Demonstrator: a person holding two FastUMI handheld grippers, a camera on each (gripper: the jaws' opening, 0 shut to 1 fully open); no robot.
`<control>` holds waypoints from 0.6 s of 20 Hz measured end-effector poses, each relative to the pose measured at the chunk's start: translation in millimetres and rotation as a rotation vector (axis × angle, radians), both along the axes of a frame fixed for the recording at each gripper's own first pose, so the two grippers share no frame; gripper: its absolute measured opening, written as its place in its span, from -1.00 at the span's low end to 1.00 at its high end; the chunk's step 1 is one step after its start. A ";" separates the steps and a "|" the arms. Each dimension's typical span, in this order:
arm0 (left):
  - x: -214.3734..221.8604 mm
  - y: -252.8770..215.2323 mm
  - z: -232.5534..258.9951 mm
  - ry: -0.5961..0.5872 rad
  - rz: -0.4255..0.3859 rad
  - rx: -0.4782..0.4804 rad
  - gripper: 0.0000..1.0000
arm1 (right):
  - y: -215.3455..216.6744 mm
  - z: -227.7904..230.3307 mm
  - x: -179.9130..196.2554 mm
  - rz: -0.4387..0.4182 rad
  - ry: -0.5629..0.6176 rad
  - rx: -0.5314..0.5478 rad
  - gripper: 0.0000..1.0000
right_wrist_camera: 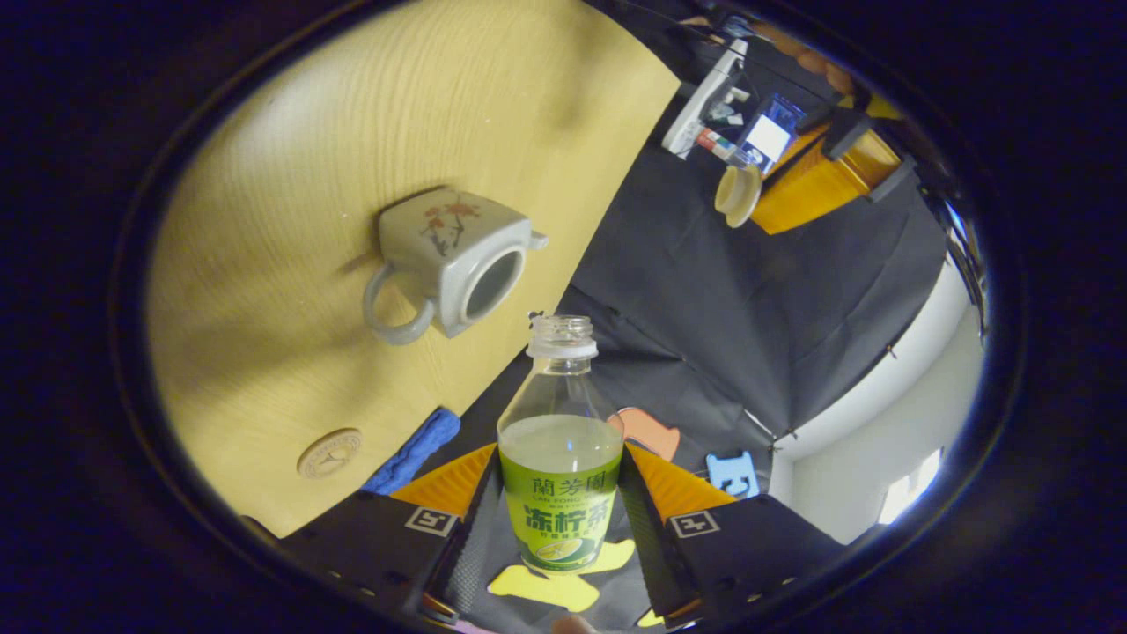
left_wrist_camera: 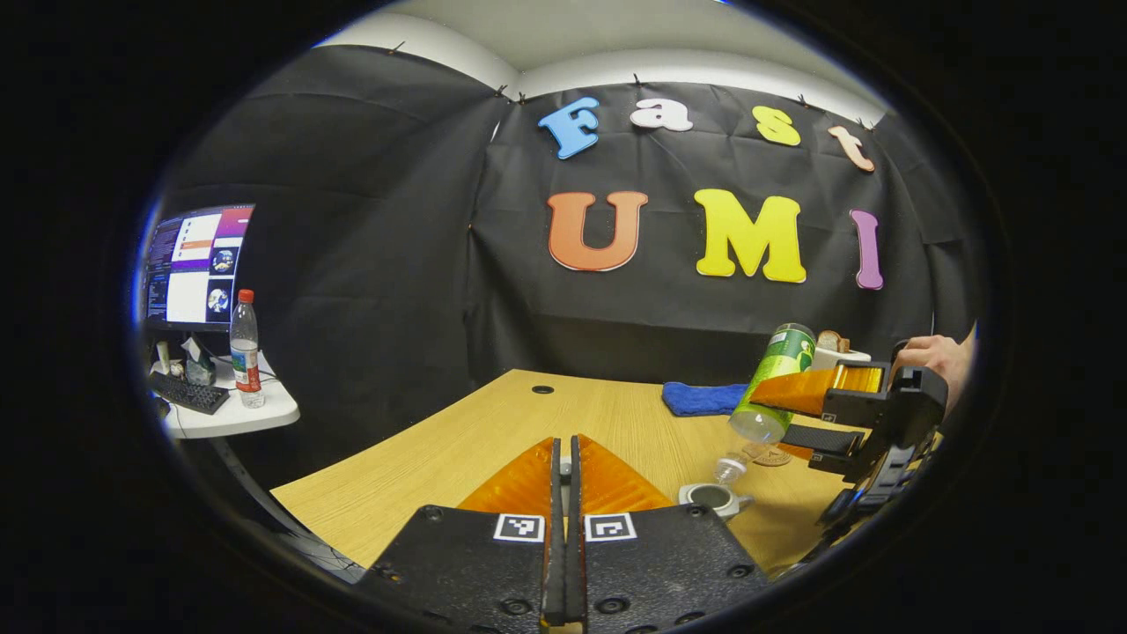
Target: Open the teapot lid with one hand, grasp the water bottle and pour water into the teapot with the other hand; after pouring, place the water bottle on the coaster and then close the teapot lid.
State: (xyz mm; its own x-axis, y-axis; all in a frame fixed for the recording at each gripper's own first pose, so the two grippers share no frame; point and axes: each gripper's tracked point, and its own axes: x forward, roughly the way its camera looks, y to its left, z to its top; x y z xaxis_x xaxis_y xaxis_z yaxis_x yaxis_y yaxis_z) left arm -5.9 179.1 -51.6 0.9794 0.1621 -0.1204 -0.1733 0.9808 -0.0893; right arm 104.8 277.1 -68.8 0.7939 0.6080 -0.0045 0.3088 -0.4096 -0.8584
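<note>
so the table is a light wood-grain top with a small dark hole near the back edge. sitting on it: a pale teapot with its lid off, a round coaster close by, and a blue cloth further back toward the wall. off to the side is a small white table with a bottle and what looks like a keyboard.
</note>
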 end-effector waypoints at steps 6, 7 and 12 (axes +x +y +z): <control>0.6 -1.9 -0.6 0.002 0.004 -0.003 -0.94 | -28.3 -1.5 -8.2 -0.080 0.434 0.476 0.44; 1.0 -3.4 -0.1 0.002 0.002 0.002 -0.94 | -28.5 4.8 -10.6 -0.080 0.495 0.565 0.45; 4.6 -23.9 4.9 -0.004 -0.038 0.020 -0.94 | -45.1 50.5 3.1 -0.055 0.784 1.041 0.46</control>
